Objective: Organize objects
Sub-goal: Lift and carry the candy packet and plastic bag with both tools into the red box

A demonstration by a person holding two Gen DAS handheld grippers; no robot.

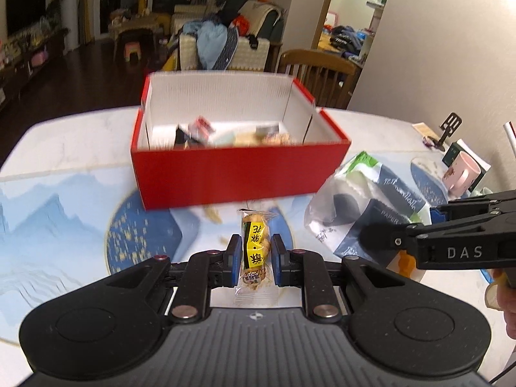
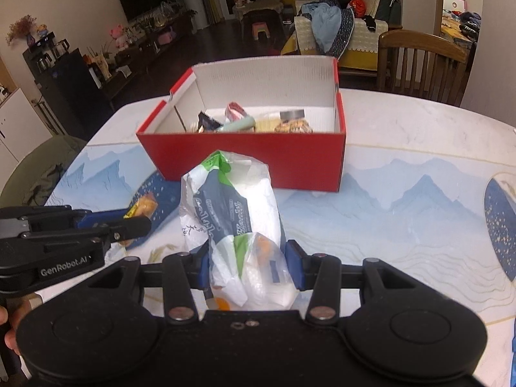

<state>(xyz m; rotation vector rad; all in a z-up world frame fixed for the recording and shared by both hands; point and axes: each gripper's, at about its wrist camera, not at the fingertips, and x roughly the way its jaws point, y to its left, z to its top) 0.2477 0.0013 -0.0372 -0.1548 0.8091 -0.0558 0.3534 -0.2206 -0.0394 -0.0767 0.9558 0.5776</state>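
A red cardboard box with white inner walls stands open on the table and holds several snacks; it also shows in the right wrist view. My left gripper is shut on a small yellow-labelled snack packet, in front of the box. My right gripper is shut on a white, blue and green tissue pack, to the right of the snack. The left gripper with the snack also shows in the right wrist view. The tissue pack also shows in the left wrist view.
The table has a blue mountain-print cover. A pink mug, a dark box and a small black stand sit at the right edge by the wall. A wooden chair stands behind the table.
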